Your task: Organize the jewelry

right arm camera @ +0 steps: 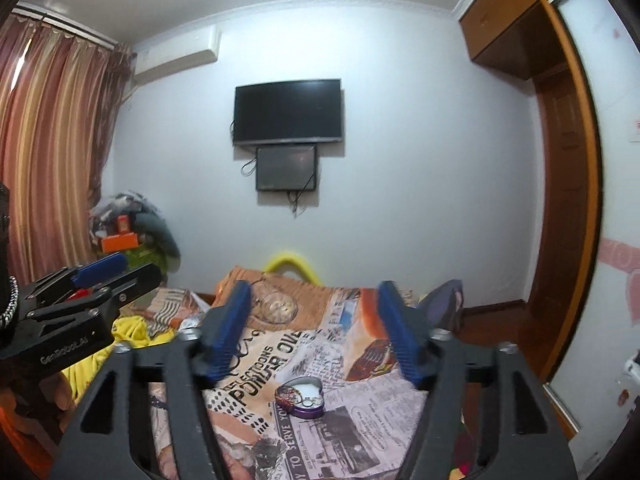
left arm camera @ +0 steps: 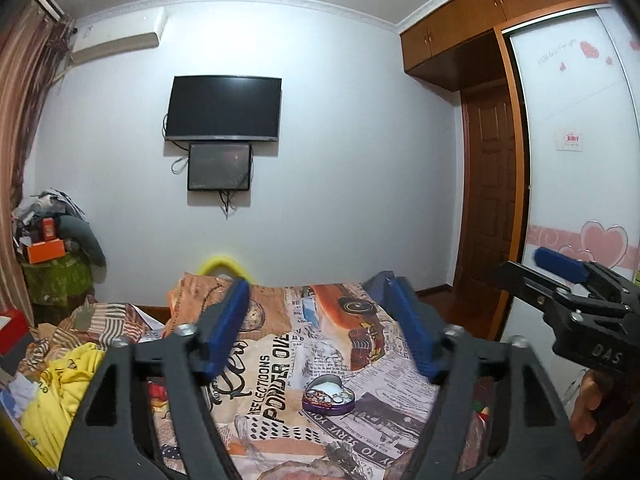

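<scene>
A purple heart-shaped tin (left arm camera: pixel 329 394) lies open on the newspaper-print bedspread (left arm camera: pixel 360 364), with rings and chains inside on a white lining. My left gripper (left arm camera: pixel 318 292) hovers above and short of it, blue pads wide apart, nothing between them. In the right wrist view the same tin (right arm camera: pixel 300 396) sits below my right gripper (right arm camera: pixel 314 288), which is also open and empty. Each gripper appears at the edge of the other's view: the right gripper (left arm camera: pixel 548 276) on the right, the left gripper (right arm camera: pixel 116 274) on the left.
Yellow clothing (left arm camera: pixel 68 380) and striped fabric are heaped on the bed's left side. A cluttered pile with an orange box (left arm camera: pixel 46 250) stands by the curtain. A TV (left arm camera: pixel 224 108) hangs on the far wall; a wardrobe with a sliding door (left arm camera: pixel 580 160) is on the right.
</scene>
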`<state>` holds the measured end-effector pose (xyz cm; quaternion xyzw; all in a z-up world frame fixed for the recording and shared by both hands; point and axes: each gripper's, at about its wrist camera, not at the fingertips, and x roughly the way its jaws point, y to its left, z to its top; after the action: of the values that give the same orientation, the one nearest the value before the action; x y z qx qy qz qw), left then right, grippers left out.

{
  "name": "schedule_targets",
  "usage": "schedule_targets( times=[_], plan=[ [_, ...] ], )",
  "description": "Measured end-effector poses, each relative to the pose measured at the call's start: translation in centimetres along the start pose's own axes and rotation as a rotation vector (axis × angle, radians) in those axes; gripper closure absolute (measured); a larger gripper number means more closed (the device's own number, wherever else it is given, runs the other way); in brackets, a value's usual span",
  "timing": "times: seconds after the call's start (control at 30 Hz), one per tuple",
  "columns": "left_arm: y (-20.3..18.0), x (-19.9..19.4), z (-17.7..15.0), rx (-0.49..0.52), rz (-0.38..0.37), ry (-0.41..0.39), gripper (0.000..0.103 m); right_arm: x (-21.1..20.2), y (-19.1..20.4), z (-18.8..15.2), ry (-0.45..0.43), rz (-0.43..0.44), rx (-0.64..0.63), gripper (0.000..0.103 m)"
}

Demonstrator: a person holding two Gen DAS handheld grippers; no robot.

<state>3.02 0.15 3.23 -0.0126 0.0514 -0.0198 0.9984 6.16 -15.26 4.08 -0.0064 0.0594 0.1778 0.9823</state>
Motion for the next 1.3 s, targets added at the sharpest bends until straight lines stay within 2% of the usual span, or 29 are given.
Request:
schedule_targets(
  times=[0.07,0.2,0.4,1.3],
  plan=[
    [-0.1,-0.7,-0.1,0.002,0.001,-0.013,0.01,-0.4,0.1,-0.1,-0.025,-0.029,0.007,0.013],
    [-0.6,-1.6,-0.3,0.013,0.023,-0.031,0.006,-1.2,0.5,0.0,-0.047,-0.066,0.005,0.0],
    [-0.8,-2.6,-0.2,0.001,0.024,-0.035,0.003,-2.2,0.4,-0.5,-0.056,-0.074,0.007,0.0],
    [-0.9,-2.0,-0.6,0.003,0.053,-0.01,0.001,-2.7,-0.3,-1.2,-0.01,-0.056,0.022,0.0]
  ],
)
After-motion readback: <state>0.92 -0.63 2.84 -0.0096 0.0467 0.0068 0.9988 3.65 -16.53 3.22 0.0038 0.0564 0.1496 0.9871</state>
